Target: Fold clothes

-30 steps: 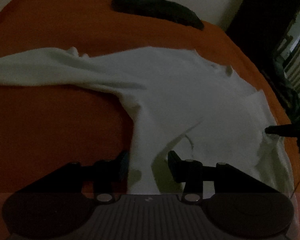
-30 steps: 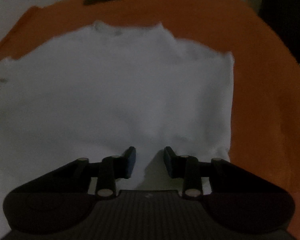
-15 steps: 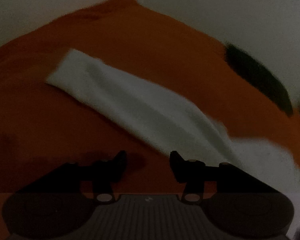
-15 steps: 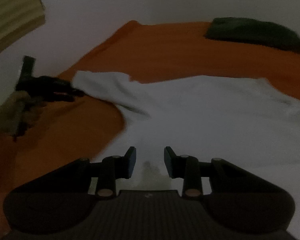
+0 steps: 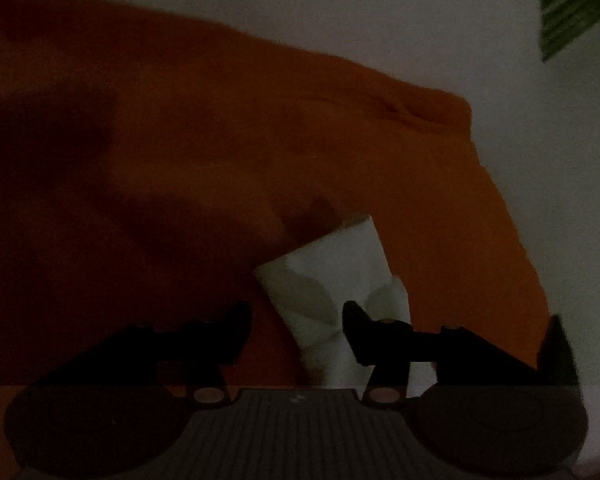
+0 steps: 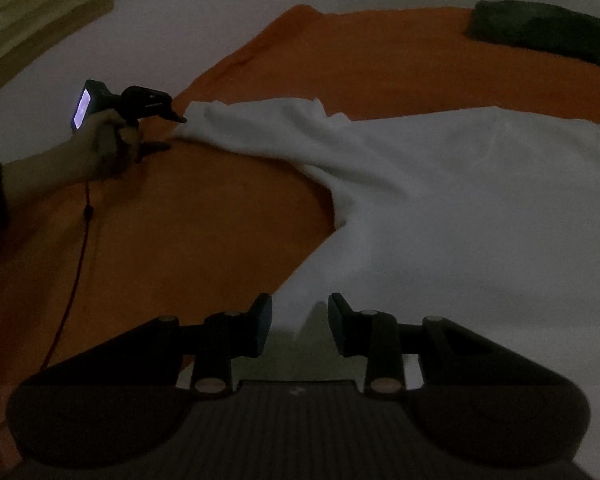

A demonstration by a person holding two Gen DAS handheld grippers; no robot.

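Observation:
A white long-sleeved shirt lies spread on an orange sheet. Its left sleeve stretches out to the left. My left gripper is open, with the sleeve's cuff end lying between its fingers and over toward the right one. In the right wrist view the left gripper sits at the sleeve tip, held by a hand. My right gripper is open and empty, low over the shirt's lower left edge.
A dark folded garment lies at the far right of the sheet. A white wall runs behind the bed. A wooden board is at the upper left. A red cord hangs from the left gripper across the sheet.
My left gripper has swung left from the shirt's body out along the sleeve to its cuff. My right gripper has turned left and now looks across the shirt toward the sleeve.

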